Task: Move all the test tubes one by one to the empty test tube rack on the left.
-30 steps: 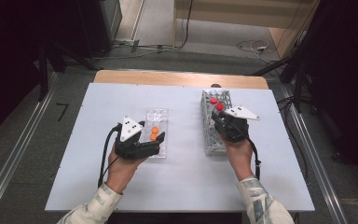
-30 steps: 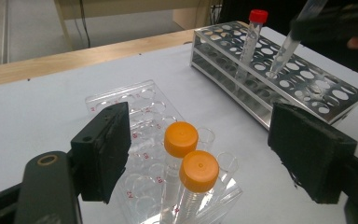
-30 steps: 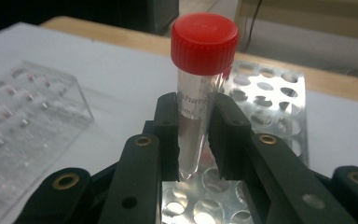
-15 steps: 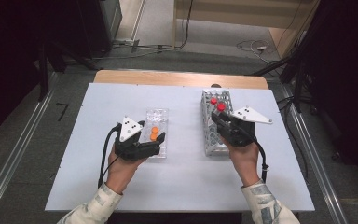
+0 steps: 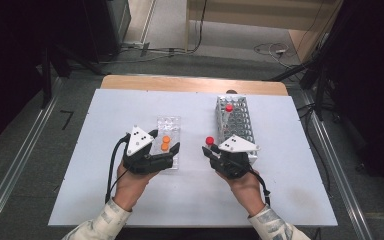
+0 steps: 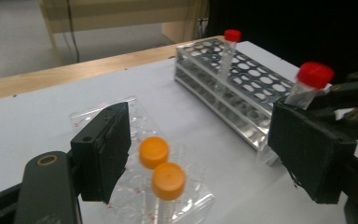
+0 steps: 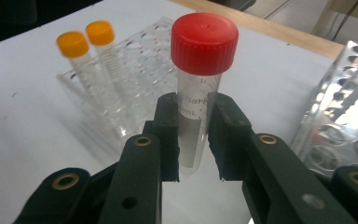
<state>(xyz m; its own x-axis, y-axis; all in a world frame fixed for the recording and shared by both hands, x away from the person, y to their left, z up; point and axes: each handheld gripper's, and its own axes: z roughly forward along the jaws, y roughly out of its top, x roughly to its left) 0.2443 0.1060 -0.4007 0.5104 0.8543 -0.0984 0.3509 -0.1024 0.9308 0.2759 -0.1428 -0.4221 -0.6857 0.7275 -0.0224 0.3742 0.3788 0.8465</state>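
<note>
On the white table (image 5: 100,200), the clear rack (image 5: 169,125) holds two orange-capped tubes (image 5: 165,144) between the left gripper's (image 5: 166,150) wide-open jaws. The right gripper (image 5: 211,152), clamping a red-capped tube (image 5: 210,141), has moved left off the metal rack (image 5: 236,122), where one red-capped tube (image 5: 229,108) remains.

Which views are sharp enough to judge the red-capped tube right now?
Right gripper view: the red-capped clear plastic tube is crisp between the right hand-held gripper jaws, while the orange-capped tubes behind are soft. Left gripper view: the near orange caps are blurred. High view: evenly lit, dark surroundings.
</note>
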